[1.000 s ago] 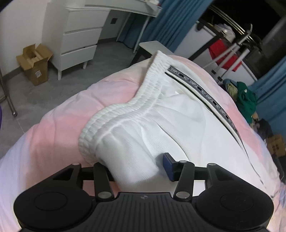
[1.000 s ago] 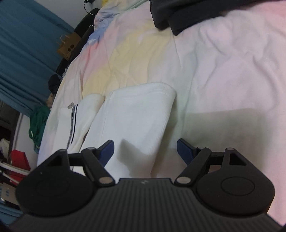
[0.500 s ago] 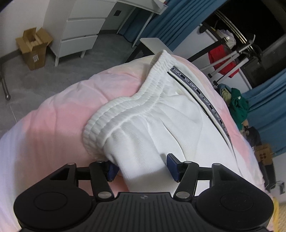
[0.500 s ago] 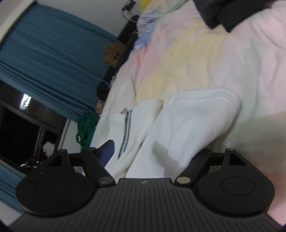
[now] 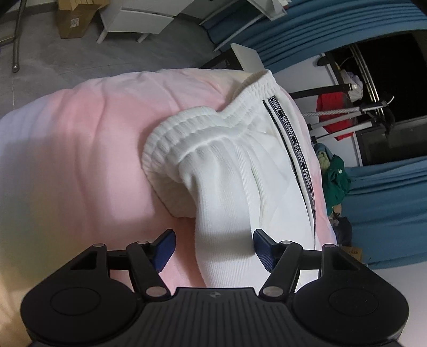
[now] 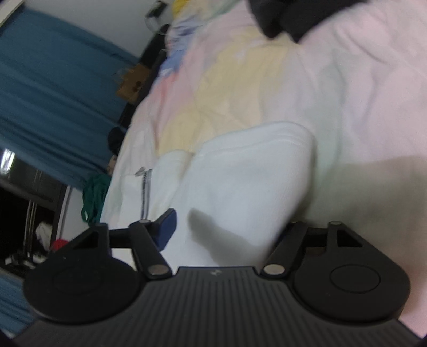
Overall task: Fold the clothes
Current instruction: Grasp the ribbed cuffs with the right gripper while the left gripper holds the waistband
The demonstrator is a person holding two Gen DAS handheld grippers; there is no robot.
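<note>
White ribbed trousers [image 5: 240, 170] with an elastic waistband [image 5: 186, 128] and a black lettered side stripe [image 5: 296, 149] lie on the pink bedcover [image 5: 80, 149]. In the left wrist view a raised fold of the trousers runs between the fingers of my left gripper [image 5: 213, 248]. The fold touches the right pad [image 5: 263, 252], the left pad [image 5: 165, 245] stands clear of it, and the gripper is open. In the right wrist view the folded leg end [image 6: 253, 181] lies across my open right gripper [image 6: 226, 232]. Its left pad [image 6: 166, 231] shows; cloth hides the right one.
Dark clothing [image 6: 288, 16] lies on the bed at the far side. Beyond the bed edge are white drawers [image 5: 138, 18], a cardboard box [image 5: 74, 18], blue curtains [image 5: 387, 202], a clothes rack [image 5: 347, 106] and a green garment [image 5: 333, 176]. The pastel bedcover [image 6: 360, 93] spreads to the right.
My left gripper has drawn back and turned; its left pad now stands free of the cloth and the fold between the fingers is narrower. The right gripper has slid in, so cloth now covers its right finger.
</note>
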